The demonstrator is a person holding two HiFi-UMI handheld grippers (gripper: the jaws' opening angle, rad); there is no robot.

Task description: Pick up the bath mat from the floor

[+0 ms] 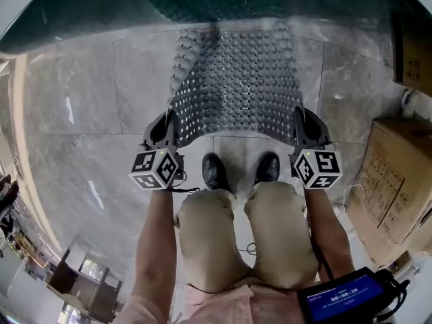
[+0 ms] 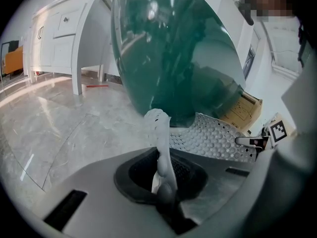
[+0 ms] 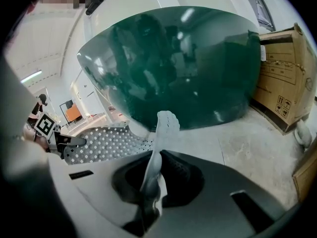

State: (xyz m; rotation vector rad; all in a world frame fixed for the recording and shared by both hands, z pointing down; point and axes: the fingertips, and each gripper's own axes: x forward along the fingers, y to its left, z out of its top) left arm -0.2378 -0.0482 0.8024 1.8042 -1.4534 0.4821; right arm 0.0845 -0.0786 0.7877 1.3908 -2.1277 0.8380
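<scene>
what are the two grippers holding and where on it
Both hold the bath mat: the left gripper pinches its near left corner, the right gripper its near right corner.

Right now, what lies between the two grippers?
In the head view, the near edge of the bath mat stretches between the left gripper and the right gripper, each shut on a corner; the person's shoes show below.

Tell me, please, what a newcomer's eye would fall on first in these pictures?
The studded grey bath mat in the middle of the head view, pinched at its two near corners by the left gripper and the right gripper, both with jaws shut on its edge. Beyond it, at the top, looms a big glossy dark green tub, and cardboard boxes stand on the marble floor at the right.
</scene>
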